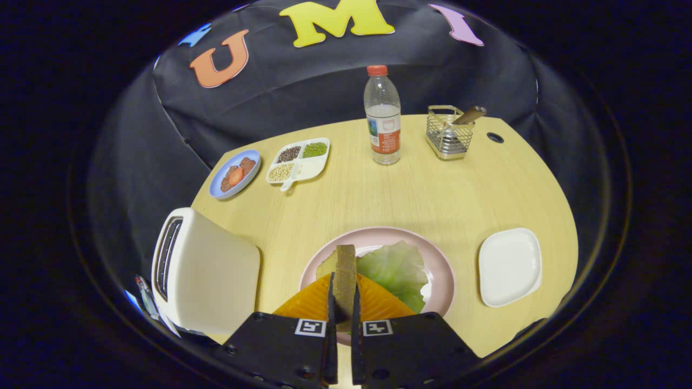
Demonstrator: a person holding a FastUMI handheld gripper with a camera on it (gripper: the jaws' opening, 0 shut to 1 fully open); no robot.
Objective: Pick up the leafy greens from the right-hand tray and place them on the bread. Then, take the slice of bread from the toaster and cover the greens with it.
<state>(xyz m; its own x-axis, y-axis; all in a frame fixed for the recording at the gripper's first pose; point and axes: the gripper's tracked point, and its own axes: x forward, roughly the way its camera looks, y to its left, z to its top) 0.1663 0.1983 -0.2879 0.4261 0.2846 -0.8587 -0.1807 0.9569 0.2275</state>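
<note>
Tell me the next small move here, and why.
Probably lower the bread slice, clamped edge-on between the gripper fingers, flat onto the lettuce. The leaf already lies on the pink plate, the slice hangs just above it, and the white tray is bare.

On my desk (432, 194) I count one toaster (208, 273), one water bottle (383, 116), one wire basket (446, 132), one blue plate (235, 174), one divided dish (298, 161), one white tray (509, 266) and one pink plate (440, 265) with one green leaf (394, 267). My two fingers (331, 302) pinch one bread slice (345, 278).
</note>
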